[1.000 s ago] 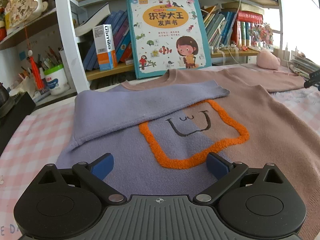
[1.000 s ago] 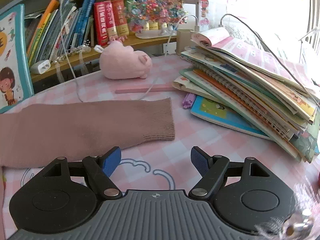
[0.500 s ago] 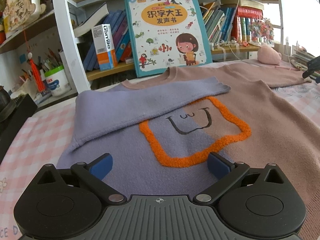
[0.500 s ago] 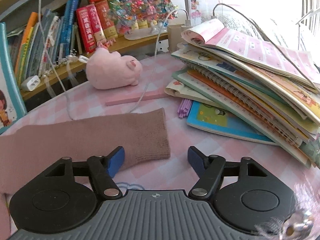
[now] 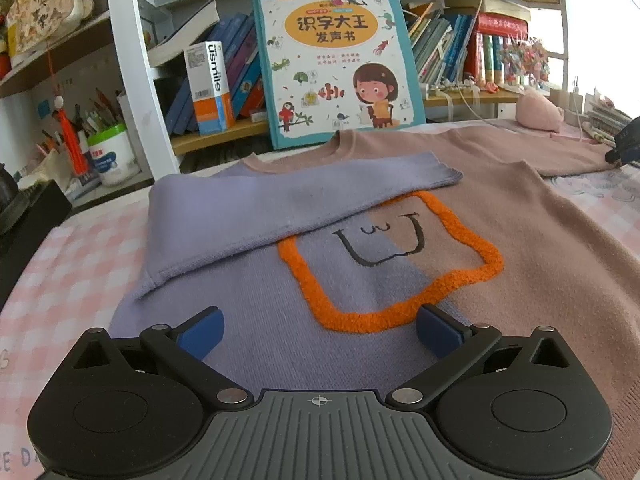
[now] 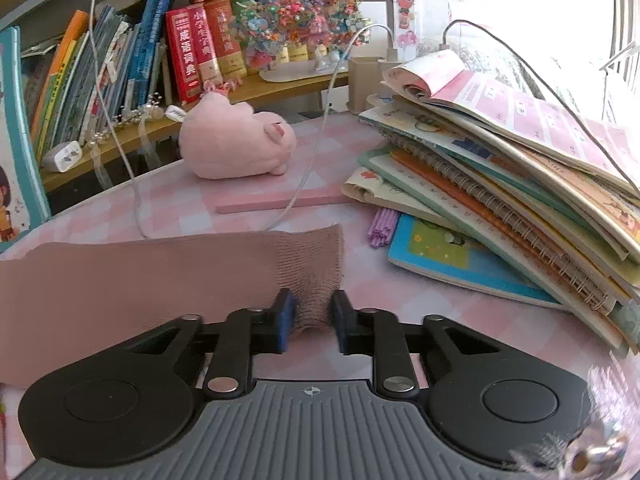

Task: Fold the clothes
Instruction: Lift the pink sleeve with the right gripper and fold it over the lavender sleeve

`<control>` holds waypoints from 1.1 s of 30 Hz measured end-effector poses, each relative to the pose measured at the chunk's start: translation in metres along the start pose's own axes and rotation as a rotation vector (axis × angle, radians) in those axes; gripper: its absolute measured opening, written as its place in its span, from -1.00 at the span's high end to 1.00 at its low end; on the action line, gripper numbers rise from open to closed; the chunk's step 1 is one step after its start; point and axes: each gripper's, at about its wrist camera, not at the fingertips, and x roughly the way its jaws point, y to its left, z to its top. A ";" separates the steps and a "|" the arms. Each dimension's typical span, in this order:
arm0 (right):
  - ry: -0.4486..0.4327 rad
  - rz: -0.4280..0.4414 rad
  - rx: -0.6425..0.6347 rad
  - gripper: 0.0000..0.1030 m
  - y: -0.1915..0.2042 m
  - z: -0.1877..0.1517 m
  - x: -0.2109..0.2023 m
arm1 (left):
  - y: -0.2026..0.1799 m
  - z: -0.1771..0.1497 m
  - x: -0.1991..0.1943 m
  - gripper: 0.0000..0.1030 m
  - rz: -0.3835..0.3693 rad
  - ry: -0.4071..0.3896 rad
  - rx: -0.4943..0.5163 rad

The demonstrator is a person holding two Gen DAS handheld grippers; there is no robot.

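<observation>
Your right gripper (image 6: 311,314) is closing its fingers on the pink sleeve cuff (image 6: 316,264), which lies flat on the tabletop (image 6: 400,300). Confirm a full-thickness pinch, then fold it across the sweater (image 5: 500,216). The left gripper (image 5: 318,330), fingers apart, holds nothing.

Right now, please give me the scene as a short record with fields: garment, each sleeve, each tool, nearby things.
garment: sweater, lying flat on the checked tablecloth
purple sleeve: folded across the chest
pink sleeve: stretched out flat, cuff bunched
right tool: closing, pads pinching the pink cuff
left tool: open, above the hem, holding nothing
nearby: book stack, pink plush
</observation>
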 end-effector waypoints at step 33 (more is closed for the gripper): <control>-0.168 0.814 -0.339 0.83 0.298 0.034 -0.143 | -0.006 0.001 -0.001 -1.00 0.025 -0.009 0.026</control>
